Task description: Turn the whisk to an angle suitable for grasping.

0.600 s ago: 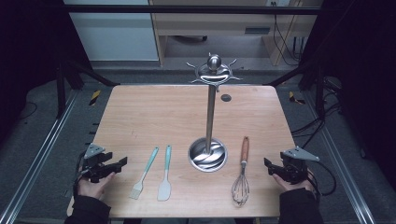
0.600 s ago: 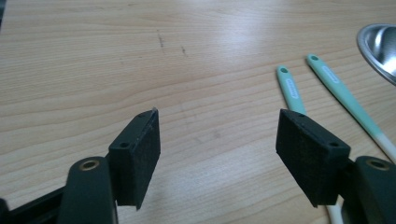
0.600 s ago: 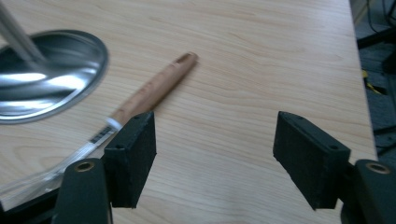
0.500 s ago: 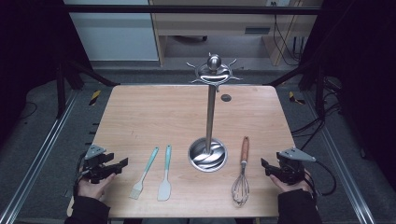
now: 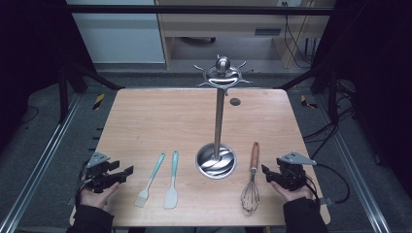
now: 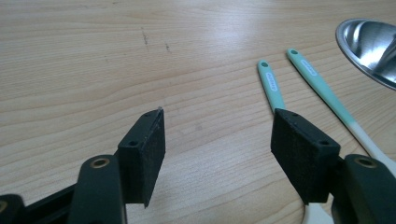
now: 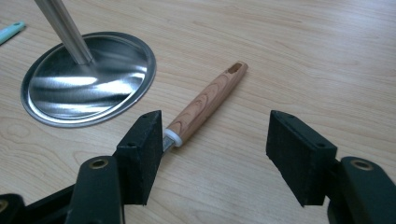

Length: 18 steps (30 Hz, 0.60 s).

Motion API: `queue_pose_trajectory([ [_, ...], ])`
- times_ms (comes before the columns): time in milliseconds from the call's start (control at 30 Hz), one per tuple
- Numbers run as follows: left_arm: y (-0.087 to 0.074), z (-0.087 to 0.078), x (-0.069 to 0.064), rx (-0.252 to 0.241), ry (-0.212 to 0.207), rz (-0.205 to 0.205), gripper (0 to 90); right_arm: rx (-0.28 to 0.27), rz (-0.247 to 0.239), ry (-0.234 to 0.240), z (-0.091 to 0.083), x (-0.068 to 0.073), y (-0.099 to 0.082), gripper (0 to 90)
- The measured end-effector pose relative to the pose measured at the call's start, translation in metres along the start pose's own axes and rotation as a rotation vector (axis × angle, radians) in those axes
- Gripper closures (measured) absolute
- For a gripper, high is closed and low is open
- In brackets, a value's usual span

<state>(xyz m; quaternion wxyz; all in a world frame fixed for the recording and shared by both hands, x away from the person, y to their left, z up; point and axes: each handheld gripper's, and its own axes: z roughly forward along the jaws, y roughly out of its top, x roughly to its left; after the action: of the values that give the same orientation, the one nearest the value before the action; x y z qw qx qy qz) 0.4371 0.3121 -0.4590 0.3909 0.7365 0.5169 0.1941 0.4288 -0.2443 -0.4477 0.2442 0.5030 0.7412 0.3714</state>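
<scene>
A person's two hands hold a two-jaw gripper each at the near edge of a wooden table, flanking a steel utensil stand that serves as the scene's centre. The left gripper sits well to the left of the stand's base, jaws spread wide with nothing but bare wood between them, as the left gripper view confirms. The right gripper rests to the right of the base, its jaws likewise parted and holding nothing.

Just left of the stand's round base lie two teal-handled tools side by side: a pastry brush, farther from the stand, and a silicone spatula, nearer to it, both with handles pointing away from the person. In the left gripper view, the brush handle runs behind the right-hand jaw while the spatula lies just beyond it.

Just right of the base lies a whisk with a wooden handle, wire head toward the person. In the right gripper view its handle slants past the left-hand jaw, near the dished base.

Farther off, the stand's pole rises to a ring of bare hooks. Behind it and slightly right, a small dark round spot marks the tabletop.
</scene>
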Motion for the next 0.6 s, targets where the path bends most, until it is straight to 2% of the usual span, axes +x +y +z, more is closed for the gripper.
queue_pose_trajectory([
  [67, 0.000, 0.002, 0.000, 0.005, 0.000, -0.003, 33.6, 0.002, 0.003, 0.008, 0.003, 0.002, 0.002, 36.7],
  [233, 0.000, 0.004, 0.001, 0.014, 0.017, -0.003, 31.6, 0.019, -0.007, -0.011, 0.013, 0.010, 0.011, 38.5],
  [300, 0.000, 0.004, 0.002, 0.012, 0.008, -0.004, 30.6, 0.035, -0.010, -0.013, 0.021, 0.013, 0.015, 38.9],
  [600, 0.001, 0.006, 0.001, 0.020, 0.004, -0.004, 26.2, 0.065, -0.020, -0.024, 0.034, 0.015, 0.020, 38.9],
])
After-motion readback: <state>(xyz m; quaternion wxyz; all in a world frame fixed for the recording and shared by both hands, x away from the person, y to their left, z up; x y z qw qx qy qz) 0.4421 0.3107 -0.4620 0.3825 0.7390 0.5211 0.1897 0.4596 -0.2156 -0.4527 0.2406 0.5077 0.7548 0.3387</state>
